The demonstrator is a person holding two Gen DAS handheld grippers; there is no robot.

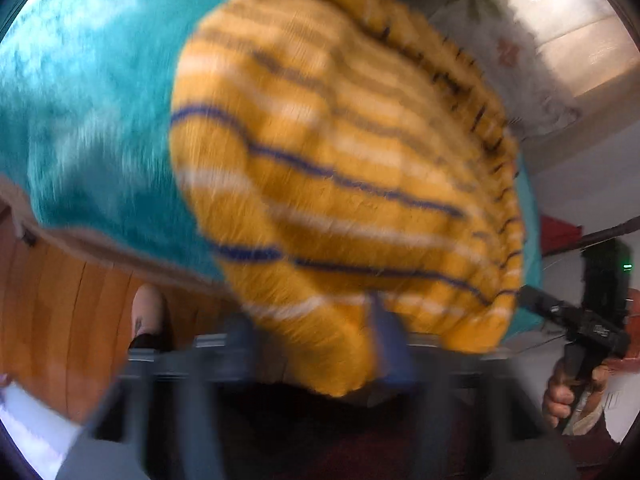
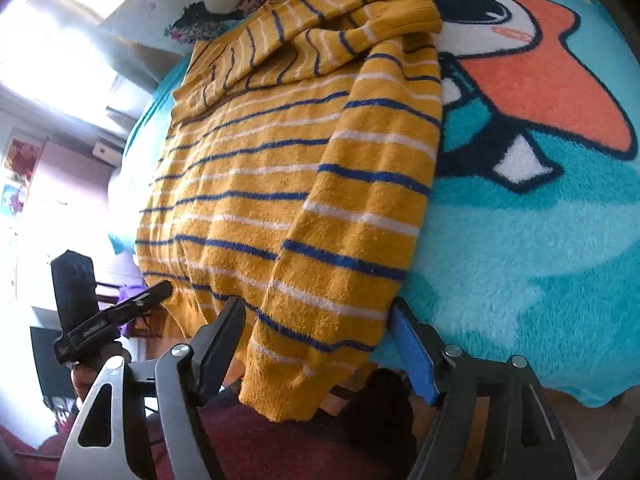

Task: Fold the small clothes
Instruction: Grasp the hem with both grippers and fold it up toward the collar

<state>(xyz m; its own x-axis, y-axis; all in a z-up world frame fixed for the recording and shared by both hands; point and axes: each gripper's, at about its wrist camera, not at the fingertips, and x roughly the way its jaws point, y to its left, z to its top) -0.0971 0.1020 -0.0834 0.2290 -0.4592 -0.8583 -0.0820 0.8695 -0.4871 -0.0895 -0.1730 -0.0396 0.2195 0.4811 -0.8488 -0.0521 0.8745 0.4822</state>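
Mid-fold: striped sweater [image 2: 288, 184] hem is straddled by right gripper [image 2: 316, 344], jaws apart, nothing clamped. Left gripper [image 1: 316, 344] blurred, state indeterminable. Next: hem pinched, carried forward.

We found the left wrist view smeared throughout by motion blur: the striped sweater [image 1: 340, 184] showed only soft bands, and its knit and edges could not be traced. The left gripper [image 1: 316, 356] was a grey smudge along the bottom edge, its fingers half buried under the sweater's hem, so we could not tell how its jaws stood. The teal blanket [image 1: 80, 120] had lost all its pattern there.

In the right wrist view, the sweater [image 2: 288, 184] covered part of the cartoon face on the blanket [image 2: 540, 240], and the frame's edge cut off the rest. The window area [image 2: 60, 40] was blown out to white. The sweater's hem hung past the bed's edge, hiding what lay beneath it.
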